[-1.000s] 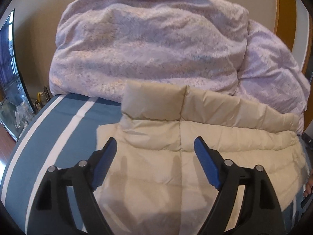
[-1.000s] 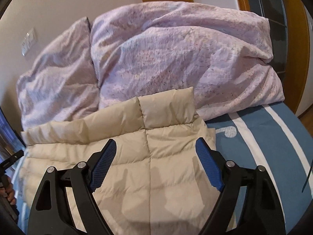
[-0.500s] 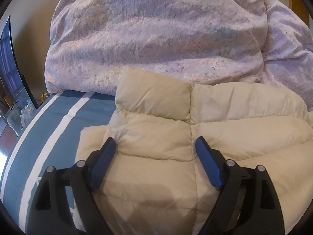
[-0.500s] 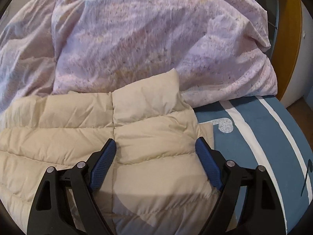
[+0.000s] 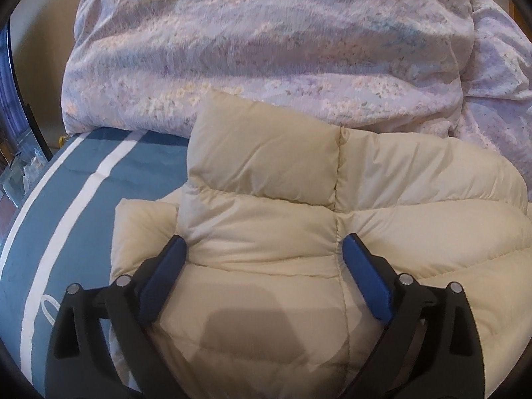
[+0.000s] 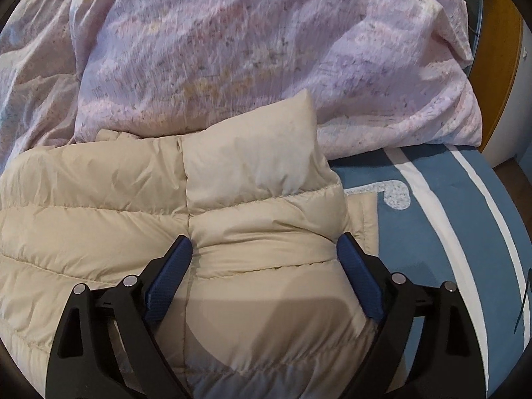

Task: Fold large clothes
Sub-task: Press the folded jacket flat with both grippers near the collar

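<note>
Bedspread (image 5: 66, 199) – jacket's (image 5: 266, 199) lower part cut off.

1 cream puffer jacket (image 5: 299, 206) lies on 1 blue sheet (image 5: 76, 179) with 2 white stripes, beside 1 lilac floral duvet (image 5: 266, 43); 2 grippers, left gripper (image 5: 264, 249) and right gripper (image 6: 264, 247).

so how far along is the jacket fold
Done: the beige puffer jacket lies spread on the blue striped bedsheet. In hand: left gripper and right gripper sit open over its two ends, nothing clamped. Left: gripping and every fold.
</note>
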A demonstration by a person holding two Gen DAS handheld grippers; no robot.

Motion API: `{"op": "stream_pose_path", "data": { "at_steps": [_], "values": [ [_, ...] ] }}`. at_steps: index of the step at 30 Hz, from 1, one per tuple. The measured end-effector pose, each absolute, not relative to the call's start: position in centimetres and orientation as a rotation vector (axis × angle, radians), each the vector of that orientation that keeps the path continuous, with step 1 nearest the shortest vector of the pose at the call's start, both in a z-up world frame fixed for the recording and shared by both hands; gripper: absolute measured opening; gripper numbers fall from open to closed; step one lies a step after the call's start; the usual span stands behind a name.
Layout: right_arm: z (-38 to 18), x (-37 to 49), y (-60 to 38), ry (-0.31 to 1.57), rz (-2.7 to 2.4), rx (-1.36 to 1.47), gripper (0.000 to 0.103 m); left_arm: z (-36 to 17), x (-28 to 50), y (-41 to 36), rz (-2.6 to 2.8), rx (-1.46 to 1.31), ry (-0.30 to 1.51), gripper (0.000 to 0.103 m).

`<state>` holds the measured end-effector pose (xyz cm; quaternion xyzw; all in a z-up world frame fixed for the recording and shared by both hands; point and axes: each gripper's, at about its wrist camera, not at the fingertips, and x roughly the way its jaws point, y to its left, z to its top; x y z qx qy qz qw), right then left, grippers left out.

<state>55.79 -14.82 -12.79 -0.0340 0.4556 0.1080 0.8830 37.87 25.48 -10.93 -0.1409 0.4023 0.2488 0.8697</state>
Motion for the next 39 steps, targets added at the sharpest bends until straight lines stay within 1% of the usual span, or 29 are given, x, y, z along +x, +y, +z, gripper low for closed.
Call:
{"op": "stream_pose_path", "data": {
  "at_steps": [20, 32, 36, 39],
  "values": [
    [-13.4, 56.4, -14.0, 0.978, 0.224, -0.065, 0.094, -11.9, 38.4, 26.0, 0.517, -0.297, 0.888, 0.099],
    [-13.6, 56.6, -13.4, 0.985, 0.222, -0.064, 0.097, -12.2, 38.4, 26.2, 0.505, -0.316, 0.880, 0.100],
    [-12.8, 56.6, -14.1, 1.000, 0.243, -0.048, 0.097, -11.8, 37.7, 26.3, 0.511, -0.324, 0.869, 0.100],
    [-10.8, 55.0, -15.8, 0.983, 0.275, 0.009, 0.097, -10.3, 35.5, 25.7, 0.468, -0.345, 0.842, 0.100]
  ]
}}
